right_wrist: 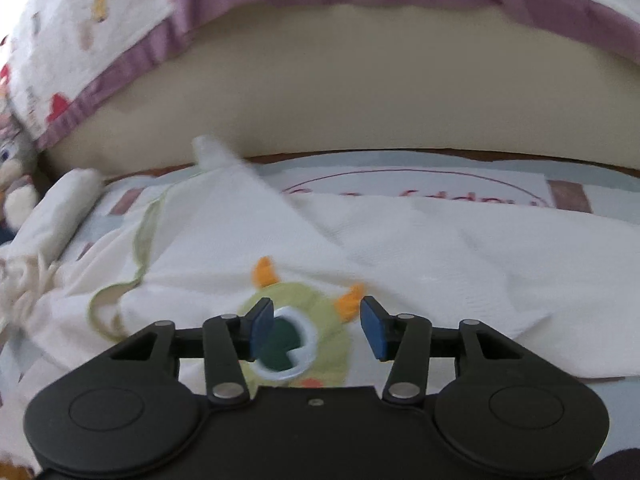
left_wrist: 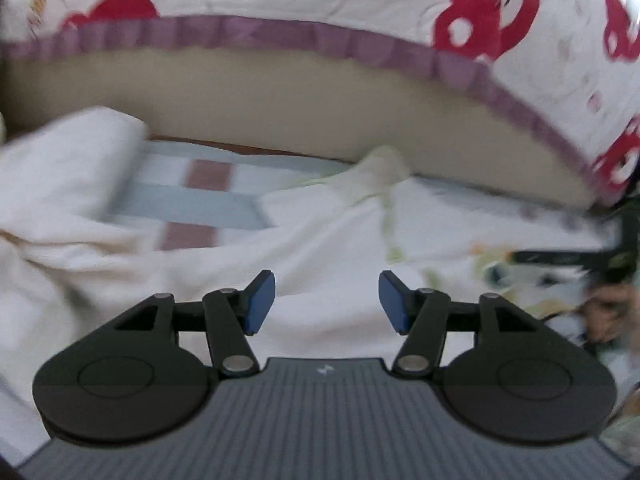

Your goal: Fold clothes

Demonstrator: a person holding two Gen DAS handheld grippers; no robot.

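Right wrist — soft white garment, tongs apart

The left gripper sits low in the centre of its frame, jaws spread wide, blue pads facing each other with nothing between them. The right gripper sits likewise at the bottom centre of its own view, jaws parted, blue pads empty. At the right edge of the left view, a blurred hand shows.
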